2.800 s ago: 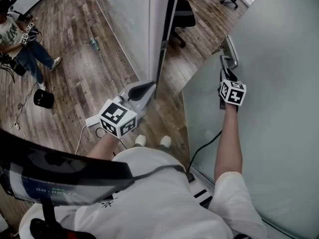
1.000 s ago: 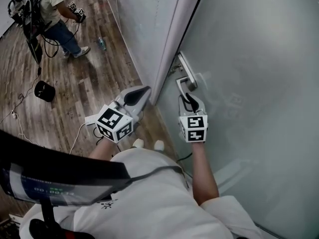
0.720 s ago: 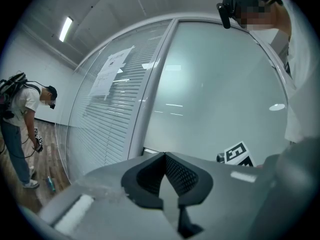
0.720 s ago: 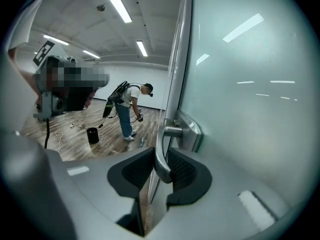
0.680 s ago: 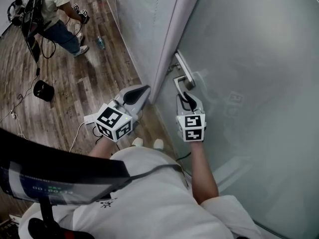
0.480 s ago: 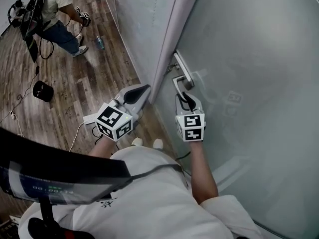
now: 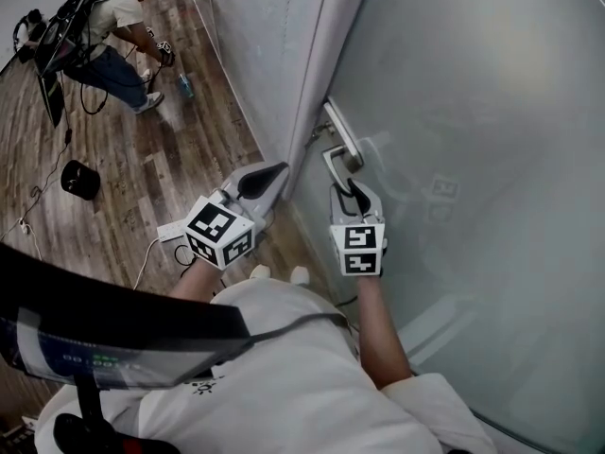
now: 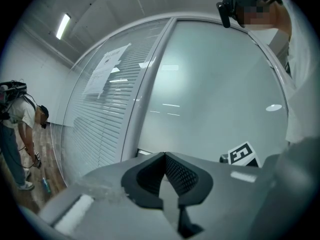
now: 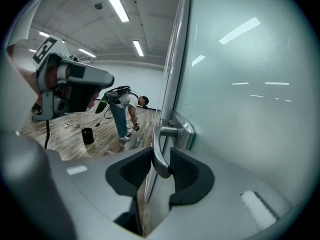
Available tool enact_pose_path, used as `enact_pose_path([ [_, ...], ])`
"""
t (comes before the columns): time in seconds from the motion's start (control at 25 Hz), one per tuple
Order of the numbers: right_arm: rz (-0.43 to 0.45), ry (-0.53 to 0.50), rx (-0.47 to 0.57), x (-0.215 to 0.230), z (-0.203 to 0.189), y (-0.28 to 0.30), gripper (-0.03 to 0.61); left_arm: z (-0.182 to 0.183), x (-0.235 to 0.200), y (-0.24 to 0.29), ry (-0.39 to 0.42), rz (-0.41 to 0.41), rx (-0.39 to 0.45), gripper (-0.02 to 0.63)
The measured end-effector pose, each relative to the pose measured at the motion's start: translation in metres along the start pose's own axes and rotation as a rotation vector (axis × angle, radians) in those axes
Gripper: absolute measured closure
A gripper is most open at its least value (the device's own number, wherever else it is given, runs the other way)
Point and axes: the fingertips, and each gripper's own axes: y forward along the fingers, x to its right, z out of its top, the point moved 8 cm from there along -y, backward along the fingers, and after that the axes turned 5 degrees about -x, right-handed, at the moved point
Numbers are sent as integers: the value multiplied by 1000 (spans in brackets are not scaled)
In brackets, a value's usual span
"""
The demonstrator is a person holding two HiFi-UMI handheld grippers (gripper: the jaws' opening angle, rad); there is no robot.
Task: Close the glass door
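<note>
Looking steeply down, the head view showed the wearer's white shirt (image 7: 284,376) nearest, with both arms reaching forward from it. The left tongs (image 7: 269,174) hovered level above the wooden floor (image 7: 142,159), their dark pads pressed together with nothing between them. They were near the foot of the door frame and took no part in the work. The right tongs (image 7: 352,189) sat at the door handle (image 7: 336,159). The metal lever lay between the two pads, but the jaws had just been opening, so the hold looked slackened, more a release than a pinch. The handle was fixed near the edge of the frosted glass door (image 7: 473,112), which filled the right of the scene. That edge stood up against the pale upright frame post (image 7: 326,55), and no open gap showed between them in the head view. Judging from that, the closing swing was done or all but done. Whether the latch had caught could not be told. What seemed left was to let go of the lever and draw the right tongs clear. Beyond the post ran a glass wall with blinds (image 7: 255,26). Farther off on the floor lay a small bottle (image 7: 184,86) and a black pot-like object (image 7: 78,180), and another person (image 7: 113,36) stood bent over, wearing gear with cables.
</note>
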Motion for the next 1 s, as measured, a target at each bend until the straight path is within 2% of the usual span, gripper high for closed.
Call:
enact_pose_path([
  [0.16,-34,-12,34,1,6,-27,449,3,7,-2,4,-14,7,611],
  [0.4,-37,92,166,15,18,-70,486,7,14,0,5,-37,6,611],
  [0.52,-9,139,227,15,27,-84,528,10,20,1,13,-50,9,611],
  [0.72,58,222,297,8,41,-96,555,19,26,2,17,-58,24,611],
  [1.0,100,207,296,-2,48,-91,569,25,28,-5,16,-47,43,611],
])
